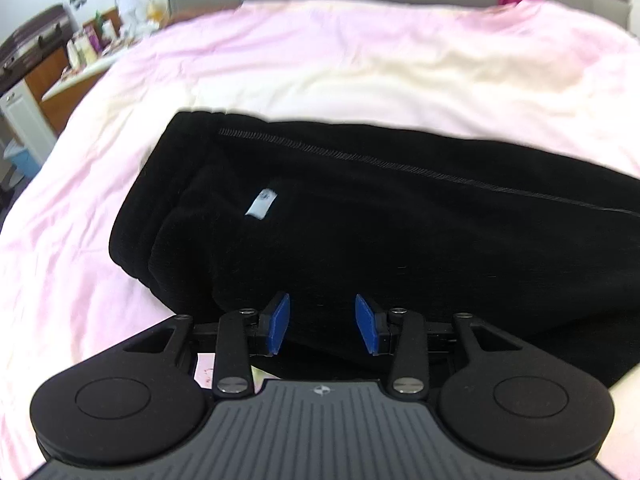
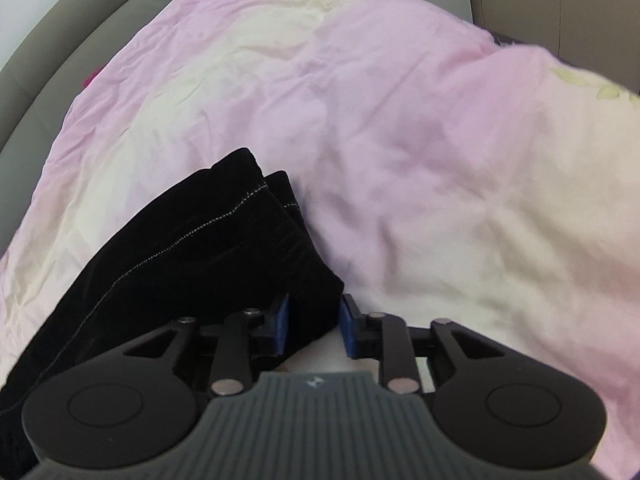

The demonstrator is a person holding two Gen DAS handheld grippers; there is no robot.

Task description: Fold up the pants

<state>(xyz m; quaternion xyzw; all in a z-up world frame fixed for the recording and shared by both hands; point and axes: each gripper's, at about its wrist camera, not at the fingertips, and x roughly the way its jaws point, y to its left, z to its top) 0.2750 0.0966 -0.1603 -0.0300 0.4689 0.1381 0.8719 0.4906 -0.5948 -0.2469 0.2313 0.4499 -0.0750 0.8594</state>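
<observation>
— Where did the pants lie?
— The black pants (image 1: 360, 216) lay folded lengthwise on the pink-and-cream duvet (image 1: 320, 60), with bare bedding all around.
— And the grippers?
— Both tilted downward. The left gripper (image 1: 322, 322) stood parted over the waist end, gripping nothing; the right gripper (image 2: 314, 326) stood narrower, the hem corner between its pads, not visibly pinched.
— Differences?
— Only the left view showed the white label (image 1: 262, 204).
</observation>
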